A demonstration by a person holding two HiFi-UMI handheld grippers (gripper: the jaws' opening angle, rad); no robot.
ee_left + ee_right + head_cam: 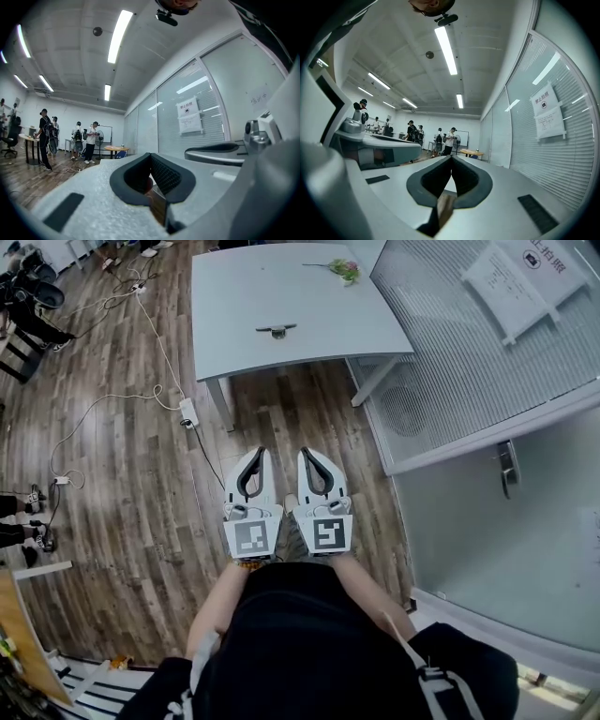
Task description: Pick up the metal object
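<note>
A small dark metal object [276, 330] lies near the front edge of the grey table [244, 296] in the head view, far ahead of both grippers. A person holds my left gripper [260, 453] and right gripper [305, 453] side by side close to the body, over the wooden floor, pointing toward the table. On each, the jaws meet at the tips with nothing between them. The left gripper view [150, 154] and right gripper view [451, 157] look out level across the room, and neither shows the metal object.
A pink flower sprig [343, 269] lies at the table's far right. A white cable and power strip [187, 412] trail over the floor left of the table legs. A glass partition with blinds [469, 362] and a door handle [507, 468] stand to the right. Several people [440, 140] stand far off.
</note>
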